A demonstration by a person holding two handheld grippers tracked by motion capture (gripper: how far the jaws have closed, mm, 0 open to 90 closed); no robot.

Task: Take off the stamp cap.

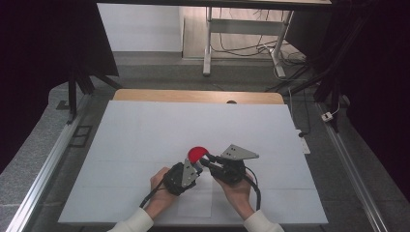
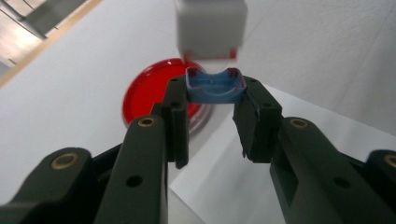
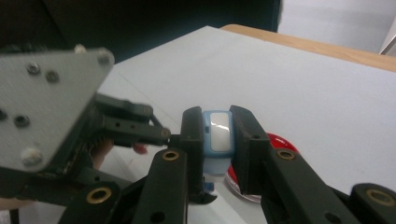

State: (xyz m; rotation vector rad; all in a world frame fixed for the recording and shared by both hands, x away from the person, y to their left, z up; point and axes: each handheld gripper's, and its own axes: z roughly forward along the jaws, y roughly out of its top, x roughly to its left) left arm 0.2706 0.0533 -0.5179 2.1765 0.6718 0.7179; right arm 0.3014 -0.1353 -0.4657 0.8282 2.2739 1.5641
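Note:
My left gripper (image 2: 215,100) is shut on a small blue cap-like piece (image 2: 215,86), pinched by its two ends with the hollow side up. Just beyond it hangs a blurred white block (image 2: 210,28) with red at its lower edge. My right gripper (image 3: 217,128) is shut on a small light-blue block with a white face (image 3: 218,133). In the high view the left gripper (image 1: 195,167) and the right gripper (image 1: 205,160) meet tip to tip at the table's near middle. A red round dish (image 1: 197,154) lies flat right behind them.
A white sheet (image 1: 145,135) covers the table, with a wooden edge (image 1: 193,95) at the far side. Metal rails (image 1: 43,169) run along both sides. The left gripper's grey plate (image 3: 42,88) looms at the left of the right gripper view.

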